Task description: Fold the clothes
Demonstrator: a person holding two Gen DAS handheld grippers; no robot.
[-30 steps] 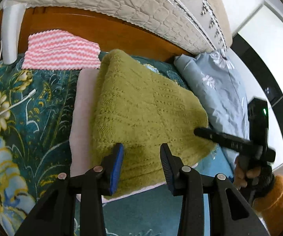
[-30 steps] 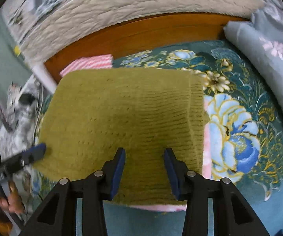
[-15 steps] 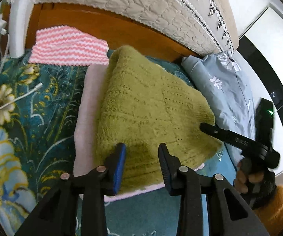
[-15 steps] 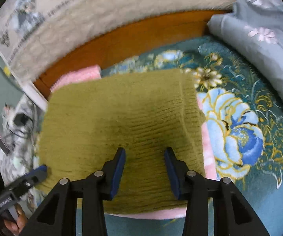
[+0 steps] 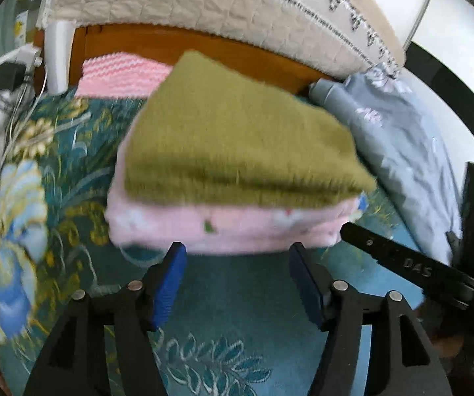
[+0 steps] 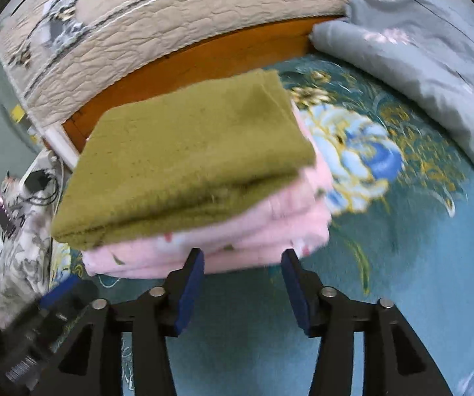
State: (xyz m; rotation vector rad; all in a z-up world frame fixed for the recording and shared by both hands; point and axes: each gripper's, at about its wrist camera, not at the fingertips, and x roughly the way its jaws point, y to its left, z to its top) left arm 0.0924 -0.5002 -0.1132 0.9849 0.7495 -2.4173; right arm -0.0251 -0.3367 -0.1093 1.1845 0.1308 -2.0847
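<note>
A folded olive-green knit sweater [image 5: 233, 138] [image 6: 187, 158] lies on top of a folded pink garment [image 5: 223, 224] [image 6: 210, 244], stacked on the floral teal bedspread [image 5: 237, 297] near the headboard. My left gripper [image 5: 235, 260] hovers just in front of the stack's near edge, its jaws opening with nothing between them. My right gripper [image 6: 240, 267] sits before the same edge, farther right, jaws also opening and empty. The right gripper [image 5: 401, 264] shows at the right of the left wrist view. The left gripper [image 6: 55, 293] shows blurred at the lower left of the right wrist view.
A pink-and-white zigzag cloth [image 5: 121, 76] lies behind the stack by the wooden headboard [image 5: 204, 46]. A grey-blue flowered quilt [image 5: 401, 138] [image 6: 418, 49] is bunched on the right. Cables and a charger [image 5: 9, 72] lie at the left edge.
Both grippers pulled back off the green sweater toward the near edge of the stack, dropped lower and opened wider. The pink garment's folded front edge now shows.
</note>
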